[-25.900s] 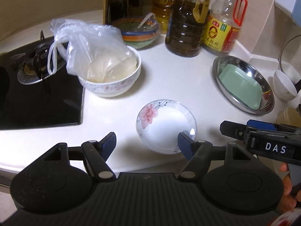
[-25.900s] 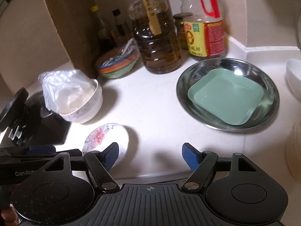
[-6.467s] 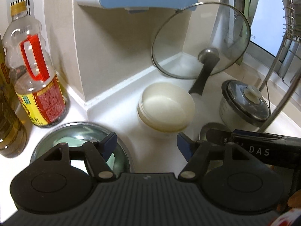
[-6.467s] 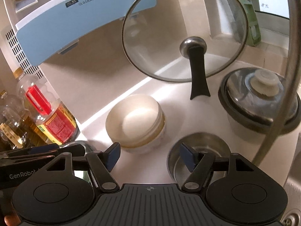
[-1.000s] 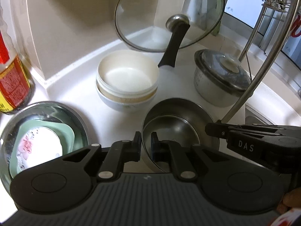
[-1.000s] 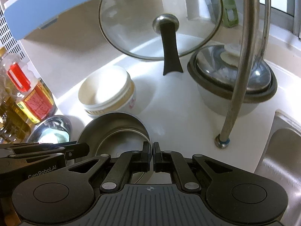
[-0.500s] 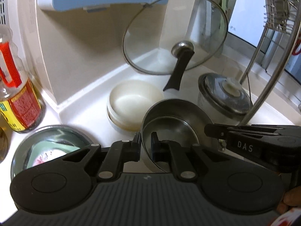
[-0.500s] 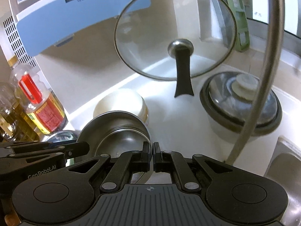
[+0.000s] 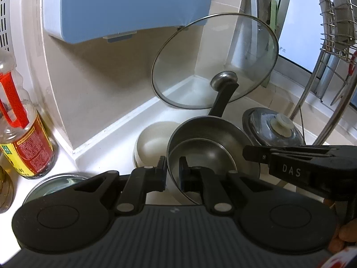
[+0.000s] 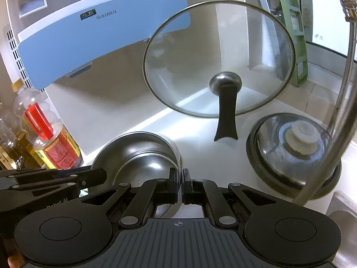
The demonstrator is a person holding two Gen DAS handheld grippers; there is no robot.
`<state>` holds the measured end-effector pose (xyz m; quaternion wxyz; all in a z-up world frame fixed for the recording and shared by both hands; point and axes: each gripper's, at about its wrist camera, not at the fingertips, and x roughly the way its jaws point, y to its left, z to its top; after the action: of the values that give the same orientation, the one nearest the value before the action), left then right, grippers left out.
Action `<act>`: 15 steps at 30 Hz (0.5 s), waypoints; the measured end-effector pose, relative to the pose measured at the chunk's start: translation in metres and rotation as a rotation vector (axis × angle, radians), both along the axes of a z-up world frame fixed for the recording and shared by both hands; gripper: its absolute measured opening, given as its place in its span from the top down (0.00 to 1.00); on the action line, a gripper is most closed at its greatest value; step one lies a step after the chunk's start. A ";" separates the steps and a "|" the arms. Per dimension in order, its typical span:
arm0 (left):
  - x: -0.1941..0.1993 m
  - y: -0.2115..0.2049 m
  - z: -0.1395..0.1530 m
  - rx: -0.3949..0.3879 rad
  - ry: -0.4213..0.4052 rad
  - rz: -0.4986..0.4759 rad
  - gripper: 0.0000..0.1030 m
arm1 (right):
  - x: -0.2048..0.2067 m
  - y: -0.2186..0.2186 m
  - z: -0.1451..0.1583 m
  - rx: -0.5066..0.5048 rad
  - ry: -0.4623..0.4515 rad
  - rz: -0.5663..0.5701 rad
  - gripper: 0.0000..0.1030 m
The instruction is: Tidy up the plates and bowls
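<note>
Left wrist view: the left hand-held gripper (image 9: 173,172) reaches forward and slightly downward over the white surface (image 9: 107,149), its two fingers drawn almost together and clamped on the near left rim of the steel bowl (image 9: 207,147), one finger outside the wall and one inside. The steel bowl is held off the surface and tilted, its opening turned toward the camera; a second steel rim shows nested inside it. Just behind and to its left sit the stacked cream bowls (image 9: 151,145), partly covered by it. The right hand-held gripper (image 9: 250,153) enters from the right edge, meeting the bowl's right rim; from this view its opening cannot be told. A steel tray (image 9: 55,179) lies at lower left, beside the oil bottle (image 9: 24,143). A glass lid (image 9: 214,62) leans against the corner wall, with a lidded pot (image 9: 276,129) to the right. Right wrist view: the right hand-held gripper (image 10: 180,184) points forward, level with the bowl, its fingers closed to a narrow slit and gripping the right rim of the steel bowl (image 10: 142,154), which fills the lower centre-left. The left hand-held gripper (image 10: 98,177) comes in from the left edge at the bowl's opposite side. The glass lid (image 10: 218,58) stands behind, the lidded pot (image 10: 292,154) at right.
</note>
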<state>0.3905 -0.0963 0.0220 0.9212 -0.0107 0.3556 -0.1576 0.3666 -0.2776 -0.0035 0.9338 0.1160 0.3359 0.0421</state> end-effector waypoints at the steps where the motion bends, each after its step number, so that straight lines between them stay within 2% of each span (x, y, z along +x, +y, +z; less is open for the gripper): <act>1: 0.001 0.000 0.000 0.000 -0.003 0.002 0.92 | 0.002 0.000 0.000 -0.001 -0.002 0.001 0.97; 15: 0.017 -0.002 0.002 0.005 -0.034 0.024 0.92 | 0.020 -0.001 0.004 -0.004 -0.031 0.011 0.97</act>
<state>0.4074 -0.0979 0.0237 0.9289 -0.0098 0.3402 -0.1456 0.3866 -0.2784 0.0005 0.9388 0.1118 0.3222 0.0483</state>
